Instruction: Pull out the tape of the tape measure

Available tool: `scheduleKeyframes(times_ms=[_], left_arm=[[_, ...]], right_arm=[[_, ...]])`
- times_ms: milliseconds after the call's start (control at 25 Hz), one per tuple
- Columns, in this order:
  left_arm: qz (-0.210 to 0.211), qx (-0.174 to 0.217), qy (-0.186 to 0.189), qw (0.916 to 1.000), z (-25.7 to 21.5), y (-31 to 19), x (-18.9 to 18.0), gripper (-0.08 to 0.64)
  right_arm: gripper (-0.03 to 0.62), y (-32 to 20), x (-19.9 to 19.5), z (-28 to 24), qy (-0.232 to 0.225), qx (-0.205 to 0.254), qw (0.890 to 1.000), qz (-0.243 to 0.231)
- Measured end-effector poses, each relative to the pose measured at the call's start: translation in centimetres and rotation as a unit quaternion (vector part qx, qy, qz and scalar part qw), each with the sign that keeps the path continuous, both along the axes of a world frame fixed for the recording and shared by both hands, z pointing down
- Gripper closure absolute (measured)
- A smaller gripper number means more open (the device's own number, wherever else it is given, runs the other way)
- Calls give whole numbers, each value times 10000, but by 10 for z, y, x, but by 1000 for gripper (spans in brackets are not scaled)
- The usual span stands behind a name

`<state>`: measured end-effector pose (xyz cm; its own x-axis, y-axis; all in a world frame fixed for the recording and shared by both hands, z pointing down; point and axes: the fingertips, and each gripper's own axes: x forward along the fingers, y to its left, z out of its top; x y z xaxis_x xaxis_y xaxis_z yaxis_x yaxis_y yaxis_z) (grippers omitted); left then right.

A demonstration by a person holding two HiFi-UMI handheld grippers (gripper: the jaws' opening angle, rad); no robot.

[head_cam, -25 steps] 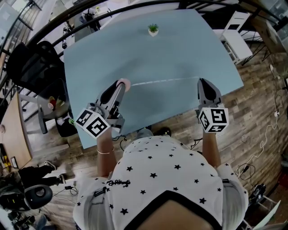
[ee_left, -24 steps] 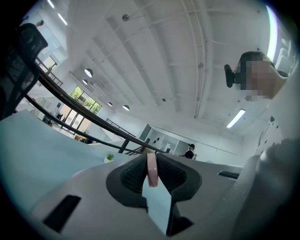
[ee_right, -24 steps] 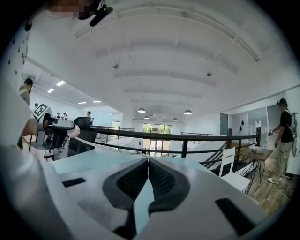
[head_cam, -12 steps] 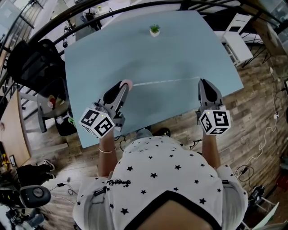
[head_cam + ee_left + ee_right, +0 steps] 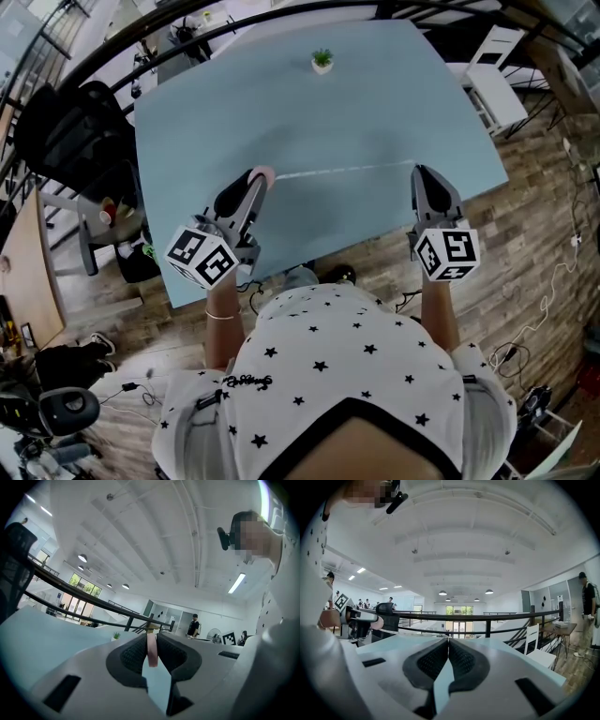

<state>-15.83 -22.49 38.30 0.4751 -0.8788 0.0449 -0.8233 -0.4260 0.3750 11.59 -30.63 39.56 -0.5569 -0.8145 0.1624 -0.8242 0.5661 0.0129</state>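
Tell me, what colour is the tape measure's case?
Pink tape measure case, clearest in the left gripper view.

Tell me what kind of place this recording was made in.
Probably an open office or lab, perhaps on a mezzanine: black railing, light-blue table on wood-look flooring, a black office chair beside it.

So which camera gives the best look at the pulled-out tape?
The head view: the tape runs as a thin pale line from the pink case in the left gripper to the right gripper. The left gripper view shows only the case edge-on; the right gripper view shows shut jaws, the tape hardly discernible.
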Motion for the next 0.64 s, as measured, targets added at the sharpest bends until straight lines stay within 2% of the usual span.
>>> scheduleKeyframes(times_ms=[640], left_arm=[[-1,-3,17,10000,1,0,-1,474]], right_arm=[[589,0,-1,1,12,-8,10000,-6]])
